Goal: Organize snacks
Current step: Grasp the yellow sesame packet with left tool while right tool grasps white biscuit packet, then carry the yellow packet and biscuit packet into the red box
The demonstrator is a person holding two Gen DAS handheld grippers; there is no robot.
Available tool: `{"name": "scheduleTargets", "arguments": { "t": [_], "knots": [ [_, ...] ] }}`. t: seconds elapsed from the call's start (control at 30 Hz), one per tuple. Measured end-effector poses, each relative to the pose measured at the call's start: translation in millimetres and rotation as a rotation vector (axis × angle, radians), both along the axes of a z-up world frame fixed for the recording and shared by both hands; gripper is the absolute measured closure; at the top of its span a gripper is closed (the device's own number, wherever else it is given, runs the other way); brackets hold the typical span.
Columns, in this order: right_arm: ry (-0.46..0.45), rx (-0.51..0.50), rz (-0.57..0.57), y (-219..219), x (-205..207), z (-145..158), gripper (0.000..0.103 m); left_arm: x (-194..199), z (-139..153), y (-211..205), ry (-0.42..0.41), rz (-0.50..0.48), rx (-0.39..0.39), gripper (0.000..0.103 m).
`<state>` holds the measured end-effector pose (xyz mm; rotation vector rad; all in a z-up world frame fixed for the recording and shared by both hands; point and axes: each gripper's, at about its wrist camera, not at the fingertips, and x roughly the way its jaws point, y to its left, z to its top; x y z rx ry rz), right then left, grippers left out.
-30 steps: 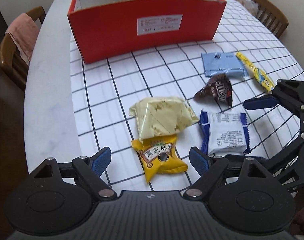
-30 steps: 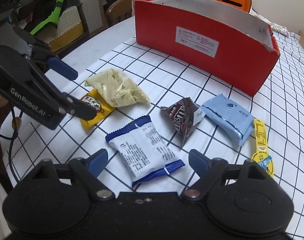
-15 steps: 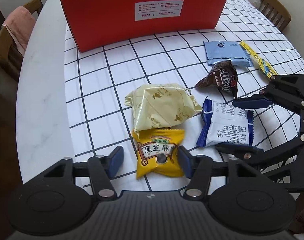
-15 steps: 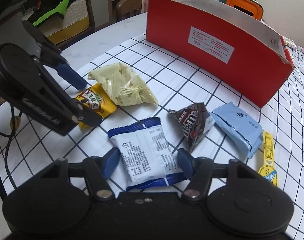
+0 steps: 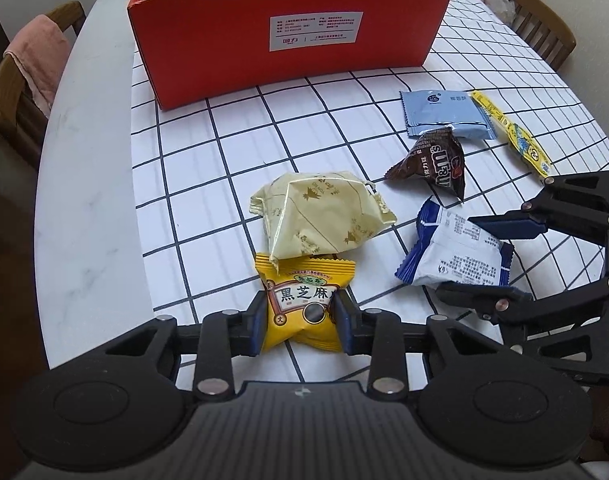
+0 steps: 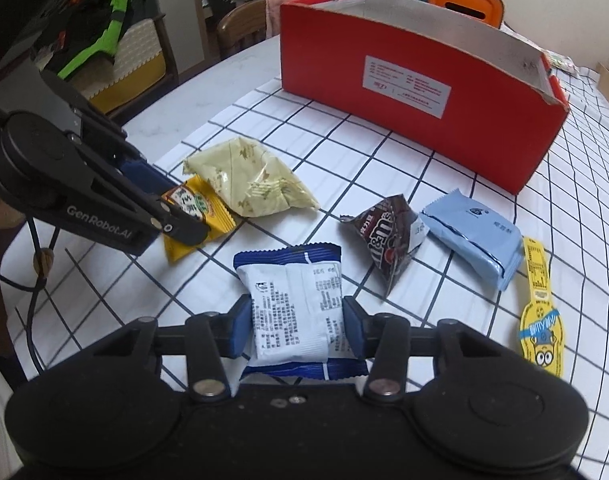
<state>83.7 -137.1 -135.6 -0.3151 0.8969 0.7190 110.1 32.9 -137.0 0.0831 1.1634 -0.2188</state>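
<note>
Worktop: pale marbled top, most of it under a white cloth with a dark grid.

Red cardboard box: open-topped, white printed label on its long side, standing at the far edge of the cloth.

Yellow foil snack packet with black characters: lying flat at the near edge of the cloth. The left gripper has it between its blue pads; the jaws are closing and the pads already press in both sides of the packet. The right wrist view shows the same hold from the side.

Pale cream crinkled snack bag: puffed, lying just beyond the yellow packet and overlapping its far end.

White snack packet with blue ends: lying near the near edge, to the right of the yellow packet. The right gripper straddles it, jaws closing, with a pad tight against each long side and the wrapper pinched between them.

Dark brown crumpled chocolate-candy bag: beyond the white packet, towards the middle of the cloth, its tip touching the light blue packet.

Light blue flat snack packet: beyond the brown bag, between it and the red box.

Narrow yellow stick-shaped sachet: lying just beside the blue packet on the side of the worktop's right edge.

Wooden chair with a pink cloth draped over its back: standing off the left edge of the worktop.
</note>
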Motion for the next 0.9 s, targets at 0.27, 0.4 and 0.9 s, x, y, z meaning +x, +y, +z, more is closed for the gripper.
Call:
{"name": "scheduleTargets", "arguments": {
  "t": [0.27, 0.4, 0.9],
  "knots": [
    [0.002, 0.061, -0.06, -10.0, -7.9, 15.5, 0.057, -11.9, 5.9, 11.3, 0.001, 0.003, -0.03, 0.071],
    [0.0, 0.087, -0.093, -13.9, -8.2, 23.8, 0.057, -18.3, 12.5, 16.6, -0.014, 0.007, -0.034, 0.071],
    [-0.071, 0.18, -0.219, -24.9, 11.1, 72.4, 0.057, -15.4, 67.4, 23.5, -0.185, 0.035, -0.04, 0.071]
  ]
}}
